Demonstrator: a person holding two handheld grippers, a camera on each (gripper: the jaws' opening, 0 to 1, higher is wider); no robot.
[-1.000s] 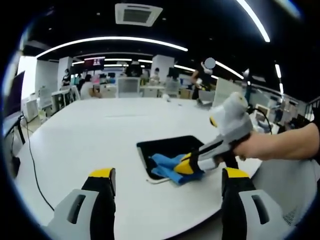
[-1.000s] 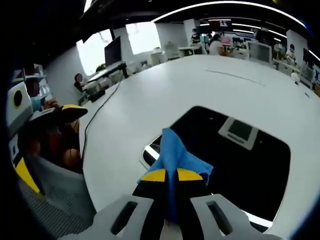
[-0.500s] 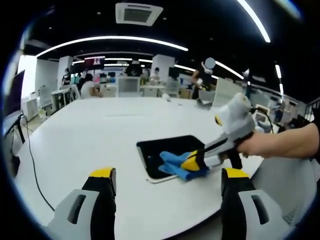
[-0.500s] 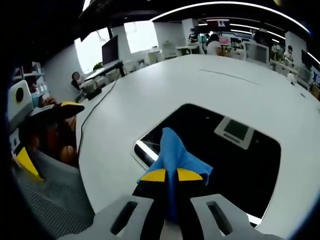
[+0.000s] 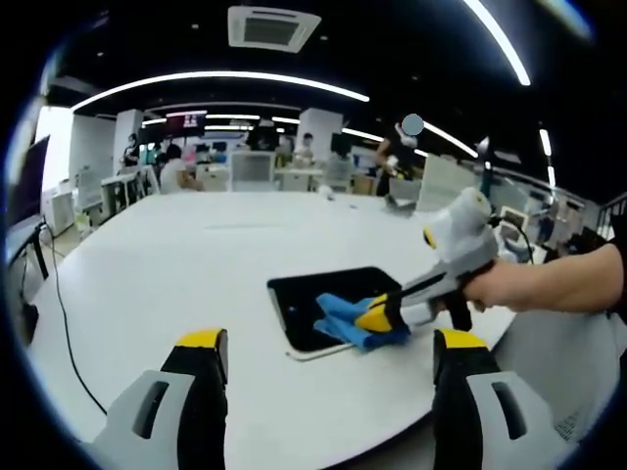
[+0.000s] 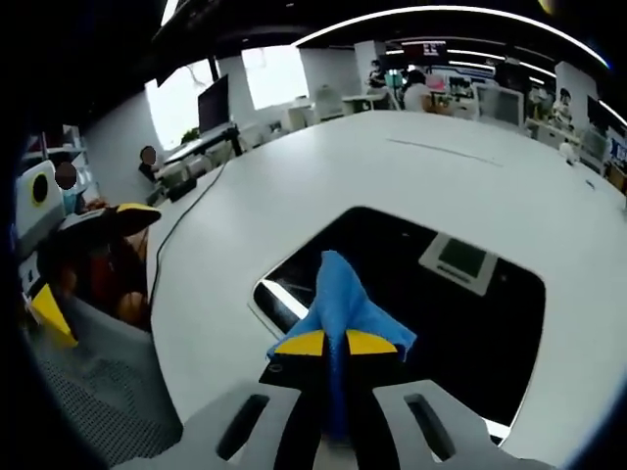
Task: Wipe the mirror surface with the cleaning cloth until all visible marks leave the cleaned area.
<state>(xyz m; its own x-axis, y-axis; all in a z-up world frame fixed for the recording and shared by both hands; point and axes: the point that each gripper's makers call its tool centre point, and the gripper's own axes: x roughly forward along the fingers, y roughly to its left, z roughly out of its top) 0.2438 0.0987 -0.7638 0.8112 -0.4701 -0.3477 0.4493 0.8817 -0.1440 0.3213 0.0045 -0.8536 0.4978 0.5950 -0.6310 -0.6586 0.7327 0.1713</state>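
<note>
A: Note the tongs first. Right gripper has its jaws closed on the blue cloth, fold pinched between the yellow tips. Left gripper stands with jaws wide apart, holding nothing, above the near part of the white table.

B: And the mirror?

A: The mirror lies flat on the table, dark glass with a pale edge. In the left gripper view the cloth sits on the mirror's near corner, with the right gripper pressing it down from the right side.

B: Risks from here?

A: Three, all judgement. One: nothing pins the mirror. If the wipe drags sideways, it could slide across the smooth table, perhaps toward the near edge. Two: the grip is on a narrow fold. A hard stroke may pull the cloth out of the jaws, or let the yellow tips touch the glass and scratch or smear it.

B: Third?

A: Coverage. The cloth is working one corner; the far side reflects a ceiling panel and I cannot tell whether marks remain there. Stopping early would leave the task unfinished.
</note>
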